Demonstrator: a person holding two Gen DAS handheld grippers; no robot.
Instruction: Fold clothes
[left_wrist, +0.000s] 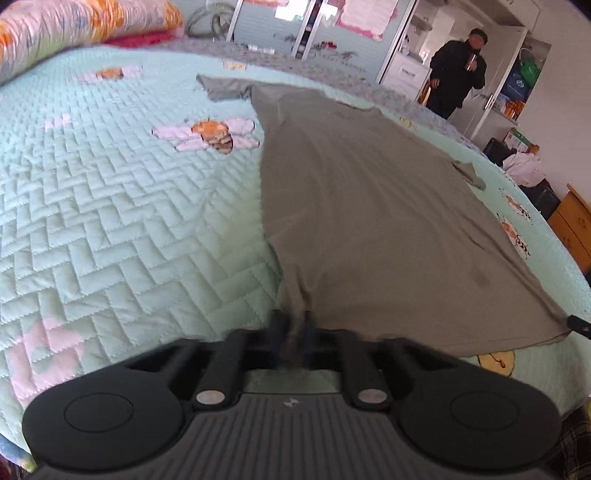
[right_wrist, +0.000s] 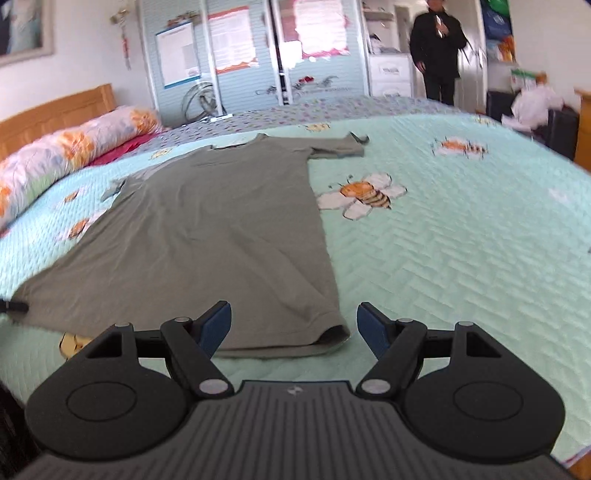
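A grey-green T-shirt lies spread flat on the bed, collar end far from me, hem near. My left gripper is shut on the shirt's near left hem corner, with cloth bunched between the fingers. In the right wrist view the same T-shirt stretches away from me. My right gripper is open, its blue pads apart, just above the near right hem corner, which sits between the fingers. A tip of the left gripper shows at the far left hem corner. The right gripper's tip shows in the left wrist view.
The mint quilted bedspread has bee patterns. A floral bolster lies at the wooden headboard. A person in dark clothes stands beyond the bed by the wardrobe. Wooden furniture and bags stand to the right.
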